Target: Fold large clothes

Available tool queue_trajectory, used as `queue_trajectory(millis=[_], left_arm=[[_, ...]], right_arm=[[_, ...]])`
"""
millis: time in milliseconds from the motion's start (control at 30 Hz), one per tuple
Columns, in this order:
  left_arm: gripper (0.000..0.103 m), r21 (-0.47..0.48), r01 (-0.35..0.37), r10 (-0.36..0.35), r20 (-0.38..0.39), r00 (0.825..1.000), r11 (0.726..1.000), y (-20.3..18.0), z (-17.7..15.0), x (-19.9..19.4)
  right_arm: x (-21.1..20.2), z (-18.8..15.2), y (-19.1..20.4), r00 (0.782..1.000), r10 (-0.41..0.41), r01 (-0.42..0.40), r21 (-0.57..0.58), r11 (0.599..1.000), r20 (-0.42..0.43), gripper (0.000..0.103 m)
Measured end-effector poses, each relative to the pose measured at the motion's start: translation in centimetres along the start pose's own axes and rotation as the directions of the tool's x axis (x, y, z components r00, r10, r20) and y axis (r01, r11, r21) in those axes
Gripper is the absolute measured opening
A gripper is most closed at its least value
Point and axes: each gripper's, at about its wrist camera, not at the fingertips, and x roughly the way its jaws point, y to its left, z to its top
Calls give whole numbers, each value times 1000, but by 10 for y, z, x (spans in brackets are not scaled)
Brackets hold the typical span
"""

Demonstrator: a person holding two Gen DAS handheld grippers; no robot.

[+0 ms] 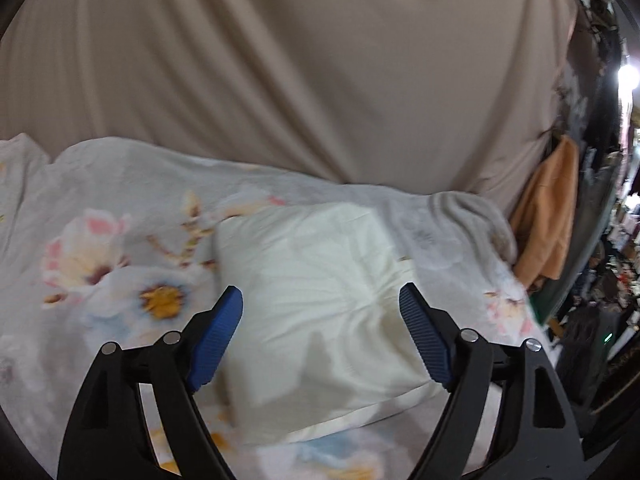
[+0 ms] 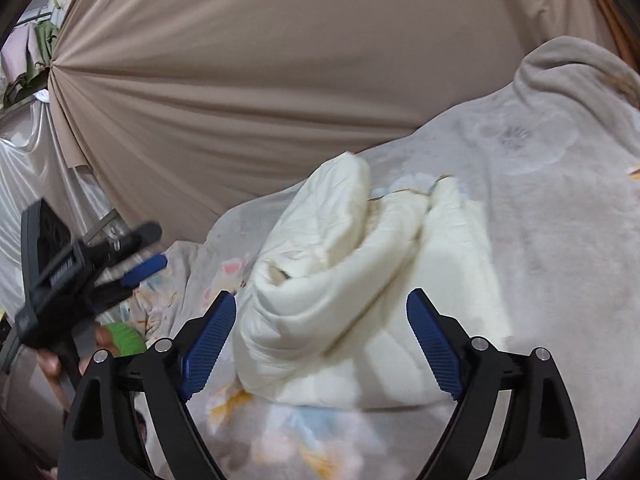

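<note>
A cream-white garment (image 1: 320,296) lies folded into a thick bundle on a floral blanket (image 1: 104,216). In the right wrist view the garment (image 2: 344,280) shows rolled, layered folds. My left gripper (image 1: 321,300) is open and empty, its blue pads on either side of the bundle, just above it. My right gripper (image 2: 321,306) is open and empty, close over the near end of the bundle. The left gripper also shows in the right wrist view (image 2: 140,256), held in a hand at the left, apart from the garment.
A beige curtain (image 1: 300,68) hangs behind the bed. An orange cloth (image 1: 548,216) hangs at the right, beside cluttered shelves. The grey blanket (image 2: 560,152) rises in a hump at the right. A shiny white sheet (image 2: 28,184) hangs at the far left.
</note>
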Motion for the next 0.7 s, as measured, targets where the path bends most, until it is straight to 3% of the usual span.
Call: queue_trajectory(millis=[100,233,267,300,367,533,700], left_arm=[[78,11,-95,95,-44,994,995,18,-20,16],[78,-38,-122,116,-140,983,992,38,-43,45],[78,-49,-119,110,-153,982,992,41,-46,48],[78,-57,-112,102,-158,982,992,42,-48,49],[78,-68,-77,66,-155,986,995,40,-48,47],[78,-41,-21,16,-132,991,999,19,-40,47],[78,1,28,-27,-161,987,1000,-16,-43,69]], right_arm=[[23,1,23,999,-24,23,-13,1000,-40,86],[60,5,35,988,-112,115,26,993,-107,85],[65,5,35,986,-131,134,24,991,-108,64],[66,7,37,983,-157,158,1,987,-96,36],[59,10,36,991,-119,119,0,993,-62,24],[17,7,0,998,-27,24,39,999,64,21],[14,-24,-81,996,-88,92,178,980,-29,19]])
